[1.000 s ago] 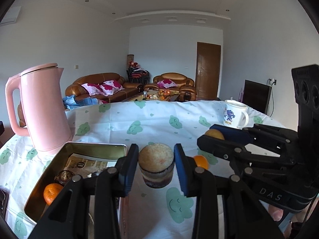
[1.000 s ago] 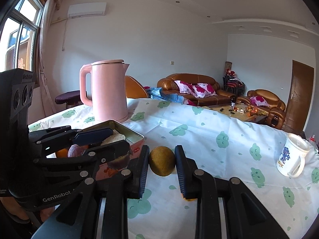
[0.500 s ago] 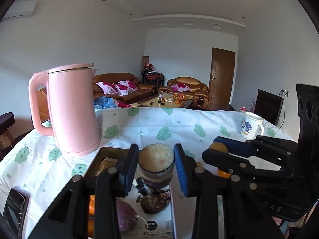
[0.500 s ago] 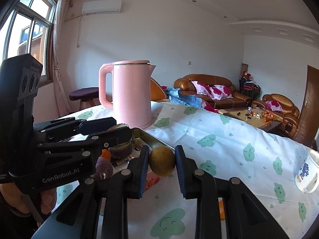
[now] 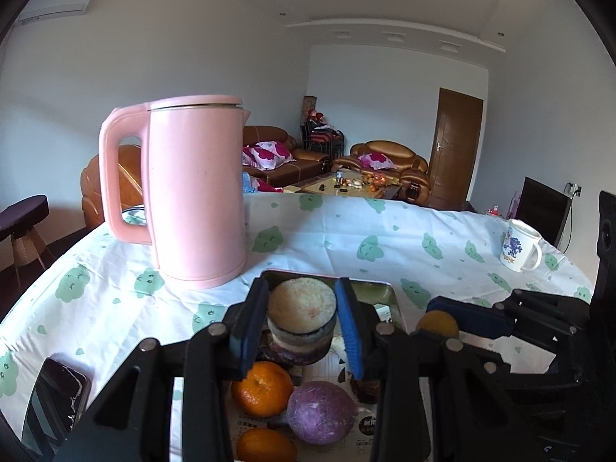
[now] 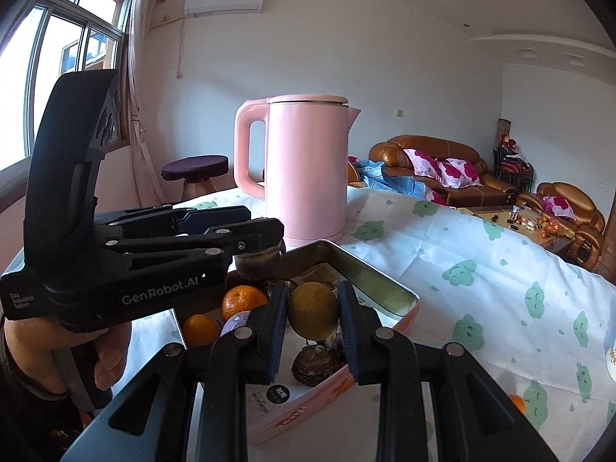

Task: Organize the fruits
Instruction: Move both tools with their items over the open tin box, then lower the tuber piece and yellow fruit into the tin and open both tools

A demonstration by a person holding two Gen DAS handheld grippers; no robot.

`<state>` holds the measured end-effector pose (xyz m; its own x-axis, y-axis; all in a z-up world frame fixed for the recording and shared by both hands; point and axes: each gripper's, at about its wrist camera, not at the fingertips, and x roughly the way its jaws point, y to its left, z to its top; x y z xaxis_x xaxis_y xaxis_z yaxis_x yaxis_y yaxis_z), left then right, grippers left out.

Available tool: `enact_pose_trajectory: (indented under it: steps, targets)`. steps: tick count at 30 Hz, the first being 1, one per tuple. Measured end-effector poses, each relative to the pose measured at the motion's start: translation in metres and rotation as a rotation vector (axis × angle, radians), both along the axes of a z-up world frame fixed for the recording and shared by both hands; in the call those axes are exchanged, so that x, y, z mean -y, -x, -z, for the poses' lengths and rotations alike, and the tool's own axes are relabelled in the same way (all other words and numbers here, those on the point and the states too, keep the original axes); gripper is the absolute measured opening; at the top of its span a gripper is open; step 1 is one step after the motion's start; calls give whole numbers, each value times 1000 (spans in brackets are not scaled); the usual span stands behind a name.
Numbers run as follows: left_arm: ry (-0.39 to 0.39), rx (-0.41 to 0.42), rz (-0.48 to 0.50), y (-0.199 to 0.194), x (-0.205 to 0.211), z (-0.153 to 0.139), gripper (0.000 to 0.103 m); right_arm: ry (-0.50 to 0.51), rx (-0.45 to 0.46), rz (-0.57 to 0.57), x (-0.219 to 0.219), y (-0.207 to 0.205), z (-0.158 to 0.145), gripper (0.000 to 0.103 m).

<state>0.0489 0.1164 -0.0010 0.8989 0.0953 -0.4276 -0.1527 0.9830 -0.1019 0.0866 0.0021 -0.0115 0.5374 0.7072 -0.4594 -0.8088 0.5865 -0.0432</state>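
The left claw [image 5: 302,321] is clamped on a short round brown fruit with a pale cut top [image 5: 301,310], its blue pads [image 5: 348,323] pressed to either flank; the right claw [image 6: 312,317] is clamped on a dull yellow-green round fruit [image 6: 312,311]; neither has let go.

What the coming move turns on, as I judge it, is plain: the shallow rectangular metal tin with pink outer walls [image 6: 375,287] lies straight beneath both claws, so each fruit has only to go down; the tin's long axis runs away from the left claw toward the tall pink electric kettle [image 5: 196,192] standing just beyond its far rim. Below the left claw lie two small oranges [image 5: 262,387] and a purple round fruit [image 5: 321,412]; below and just ahead of the right claw sits a dark brown wrinkled fruit [image 6: 317,362]; the bare paper lining shows farther forward, toward the kettle.

Both claws are held roughly level, fingers pointing forward over the tin; the left one crosses in front of the right claw's view from its left side, gripped by a bare hand [image 6: 69,354]. Neither seems nearer; the two claws hang close side by side, so they may crowd each other if they drop together.
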Motion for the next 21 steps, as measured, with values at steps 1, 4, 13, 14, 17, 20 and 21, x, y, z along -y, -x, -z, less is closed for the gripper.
enact_pose_trajectory:
  steps: [1, 4, 13, 14, 17, 20, 21]
  targets:
    - [0, -5, -1, 0, -1, 1, 38, 1, -6, -4, -2, 0, 1, 28]
    - [-1, -22, -3, -2, -4, 5, 38, 4, -18, -9, -8, 0, 6, 28]
    - [-7, -47, -1, -5, -5, 12, 38, 6, -54, -12, -11, -1, 13, 28]
    - [-8, -51, -1, -6, -5, 12, 38, 7, -60, -13, -12, -2, 14, 28]
    - [-5, -58, -3, -7, -7, 14, 38, 6, -78, -20, -14, -3, 18, 28]
    - [-5, -69, -1, -8, -8, 17, 38, 17, -87, -22, -16, -4, 22, 28]
    - [-6, -72, 0, -8, -7, 17, 38, 19, -89, -22, -16, -3, 23, 28]
